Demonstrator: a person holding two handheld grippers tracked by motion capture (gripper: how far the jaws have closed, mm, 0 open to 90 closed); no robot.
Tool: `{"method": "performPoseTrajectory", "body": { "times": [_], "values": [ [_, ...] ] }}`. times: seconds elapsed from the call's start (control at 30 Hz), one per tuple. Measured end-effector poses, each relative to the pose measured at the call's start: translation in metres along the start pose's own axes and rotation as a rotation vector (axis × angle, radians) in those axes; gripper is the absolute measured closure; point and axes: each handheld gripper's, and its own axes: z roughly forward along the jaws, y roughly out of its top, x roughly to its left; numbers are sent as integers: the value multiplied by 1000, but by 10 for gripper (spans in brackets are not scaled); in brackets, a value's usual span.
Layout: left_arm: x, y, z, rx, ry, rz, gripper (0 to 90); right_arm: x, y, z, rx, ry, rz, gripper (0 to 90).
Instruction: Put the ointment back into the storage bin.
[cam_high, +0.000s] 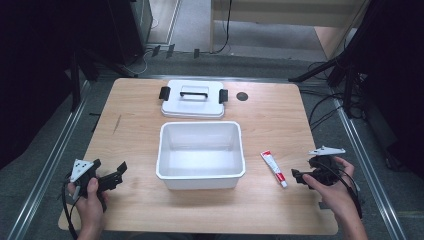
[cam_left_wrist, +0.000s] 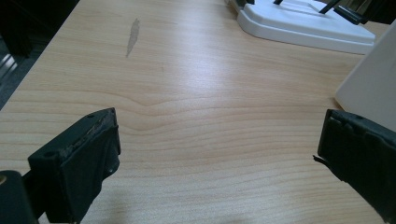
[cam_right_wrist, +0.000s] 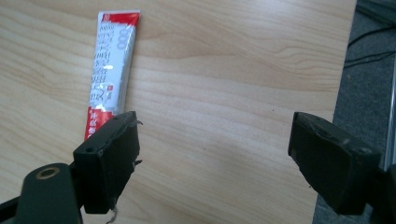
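A light wooden worktop (cam_high: 270, 130) is filling the middle of the high view, with grey floor and black stands lying around it. An open white tub (cam_high: 200, 154) is sitting at the centre of the worktop, its inside bare. Just beyond it, toward the far edge, its white lid (cam_high: 193, 99) is lying flat with a dark handle on top and a black clip at each end; a small dark round spot (cam_high: 242, 96) is showing in the wood to the right of the lid. Near the left corner, a hand (cam_high: 90, 200) is holding the left tool (cam_high: 112, 176) low over the wood, well apart from the tub; in the left gripper view its jaws are standing wide with nothing but bare worktop between them, the tub's white wall (cam_left_wrist: 373, 88) edging in at the right and a grey scuff mark (cam_left_wrist: 133, 36) lying farther off. At the near right, another hand (cam_high: 334, 192) is holding the right tool (cam_high: 299, 176), its jaws also spread wide and gripping nothing. A white and red tube (cam_high: 273, 168) is lying flat on the worktop between the tub and the right tool, just beside that tool's tips; in the right gripper view the tube (cam_right_wrist: 109, 70) is running away from the left jaw, its near end hidden behind that jaw.
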Motion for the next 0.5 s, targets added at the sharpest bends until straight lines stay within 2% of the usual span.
{"method": "performPoseTrajectory", "body": {
  "times": [0.1, 0.13, 0.23, 0.37, 0.5],
  "values": [
    [0, 0, 0, -1, 2, 0, 0, 1, 6, 2, 69, 13, -23, 198],
    [0, 0, 0, -1, 2, 0, 0, 1, 6, 2, 69, 13, -23, 198],
    [0, 0, 0, 2, 1, -4, 0, 6, 11, 6, 166, 25, -55, 212],
    [1, 0, 0, 4, 1, -9, 0, 7, 17, 5, 219, 35, -66, 213],
    [2, 0, 1, 5, -6, -20, 0, 9, 24, 3, 273, 70, -83, 242]
  ]
}}
